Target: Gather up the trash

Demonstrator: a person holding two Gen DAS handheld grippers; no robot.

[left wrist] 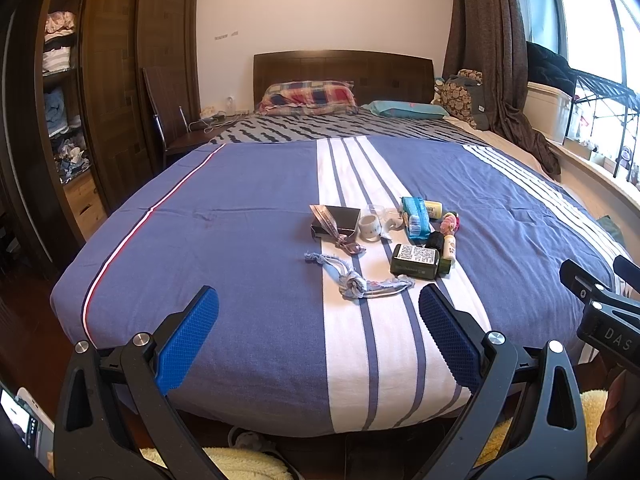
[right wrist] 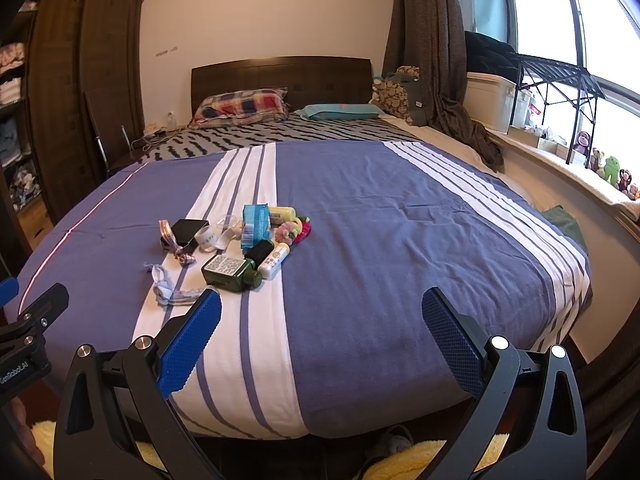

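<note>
Blue-padded left gripper (left wrist: 319,328) and right gripper (right wrist: 321,334): both jaws wide apart, nothing between them, both hovering off the near edge of the bed (left wrist: 248,240).

Clutter sits in one cluster on the white stripe, mid-bed, well apart from both grippers. Count:
- 1 black box (left wrist: 335,222), far left of the pile, 1 ribbon (left wrist: 338,236) draped over it
- 1 tape roll (left wrist: 370,229) just right of the box
- 1 clear plastic wrapper (left wrist: 378,211) behind the roll
- 1 blue packet (left wrist: 417,218)
- 1 yellow tube (left wrist: 433,209) at the far side, touching the packet
- 1 bunch of hair ties (left wrist: 451,222), far right; exact number unclear
- 1 green bottle (left wrist: 416,262) lying on its side, label up
- 1 white bottle (left wrist: 450,247) and 1 small black item (left wrist: 434,242) beside it
- 1 frayed cloth strip (left wrist: 356,280), knotted, nearest the left gripper

2 pillows at the headboard: 1 plaid (left wrist: 310,97) left, 1 teal (left wrist: 406,109) right.
</note>
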